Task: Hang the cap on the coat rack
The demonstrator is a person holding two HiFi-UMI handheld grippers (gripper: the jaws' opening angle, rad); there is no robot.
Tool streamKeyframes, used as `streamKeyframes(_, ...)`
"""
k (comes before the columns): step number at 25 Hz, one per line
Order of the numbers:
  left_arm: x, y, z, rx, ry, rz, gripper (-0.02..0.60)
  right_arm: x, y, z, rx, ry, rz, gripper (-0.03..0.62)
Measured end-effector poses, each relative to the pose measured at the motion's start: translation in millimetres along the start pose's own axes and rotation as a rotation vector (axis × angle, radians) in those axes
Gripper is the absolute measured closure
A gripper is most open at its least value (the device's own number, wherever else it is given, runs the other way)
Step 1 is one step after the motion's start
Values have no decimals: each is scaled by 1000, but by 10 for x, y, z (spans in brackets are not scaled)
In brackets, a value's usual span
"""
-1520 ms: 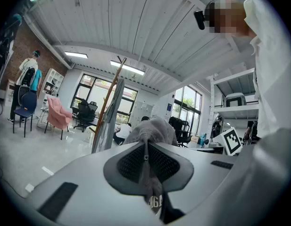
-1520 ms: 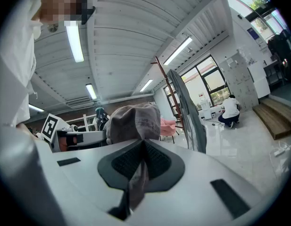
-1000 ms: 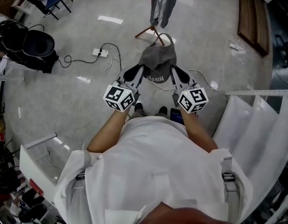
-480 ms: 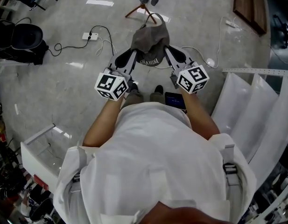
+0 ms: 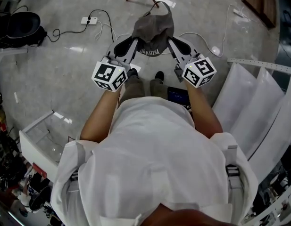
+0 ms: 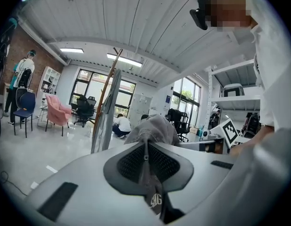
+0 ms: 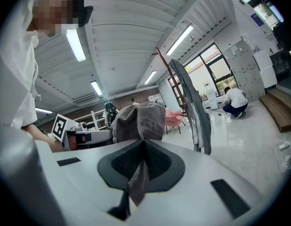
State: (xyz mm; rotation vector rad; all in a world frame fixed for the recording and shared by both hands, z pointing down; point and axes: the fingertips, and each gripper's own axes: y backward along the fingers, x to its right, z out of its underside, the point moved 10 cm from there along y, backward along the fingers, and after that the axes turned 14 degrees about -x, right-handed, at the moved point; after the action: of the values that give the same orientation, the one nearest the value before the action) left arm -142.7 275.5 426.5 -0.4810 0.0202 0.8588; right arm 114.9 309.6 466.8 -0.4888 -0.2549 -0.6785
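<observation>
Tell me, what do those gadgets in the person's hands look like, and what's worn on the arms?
The left gripper and right gripper each have light grey jaws with black textured pads and carry a white cube printed with black square markers. The person wears a white short-sleeved shirt.

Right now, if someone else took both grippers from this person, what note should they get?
The left gripper has its jaws shut on one edge of the grey fabric cap.
The right gripper has its jaws shut on the cap's opposite edge.
The cap hangs between the two grippers, off the floor, in front of the person.
The wooden coat rack stands ahead, with a grey garment hanging on it.
Done: cap gripped and lifted.
Left: reach the rack, hook the cap on a free peg, open both jaws.
</observation>
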Motion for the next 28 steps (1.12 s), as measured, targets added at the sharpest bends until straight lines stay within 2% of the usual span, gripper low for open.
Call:
streamKeyframes(17,89,17,18,-10,-6,-35,543,67,25,21,-1,-45,-38,566)
streamKeyframes(22,-16,39,138,-10,26,-54,543,34,-65,65,-14,-34,-49,566)
streamKeyframes(25,-66,-65,204,-9,43,-48,543,102,-93,118,-26,-38,-35,566)
streamKeyframes(28,-82,-76,206,4,36,-35,543,84,-62,130,-18,-25,17,566)
